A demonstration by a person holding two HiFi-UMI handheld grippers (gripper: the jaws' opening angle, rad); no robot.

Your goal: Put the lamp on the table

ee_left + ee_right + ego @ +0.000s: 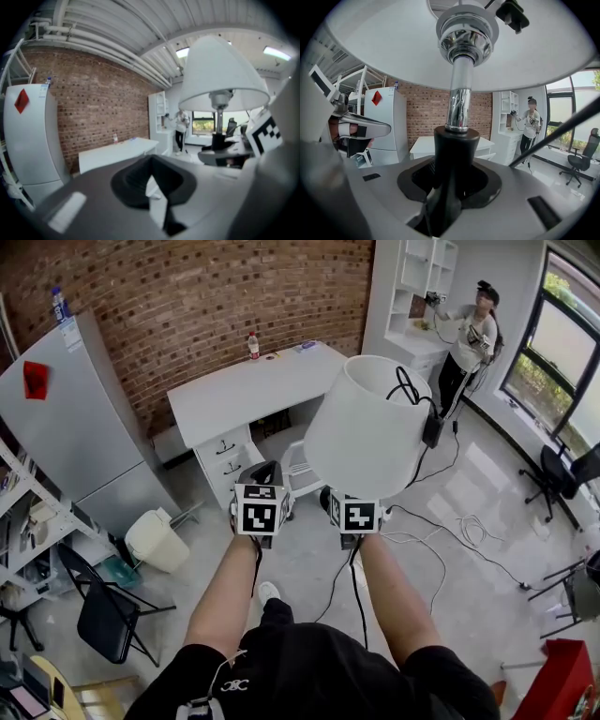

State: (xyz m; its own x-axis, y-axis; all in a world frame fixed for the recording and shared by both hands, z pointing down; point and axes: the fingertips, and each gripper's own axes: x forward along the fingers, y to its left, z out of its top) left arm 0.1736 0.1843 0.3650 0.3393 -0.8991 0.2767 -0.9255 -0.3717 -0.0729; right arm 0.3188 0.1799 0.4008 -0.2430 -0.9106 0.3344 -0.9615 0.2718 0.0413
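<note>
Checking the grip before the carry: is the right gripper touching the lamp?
Touching. The right gripper view shows the right gripper clamped on the lamp, whose black lower stem stands between the jaws.

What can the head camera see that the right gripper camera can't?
Only the head view: the folding chair and the person's arms. Only the right gripper view: the shiny stem of the lamp, with the right gripper shut on its black lower part. Both: the lampshade, the white table and the fridge.
</note>
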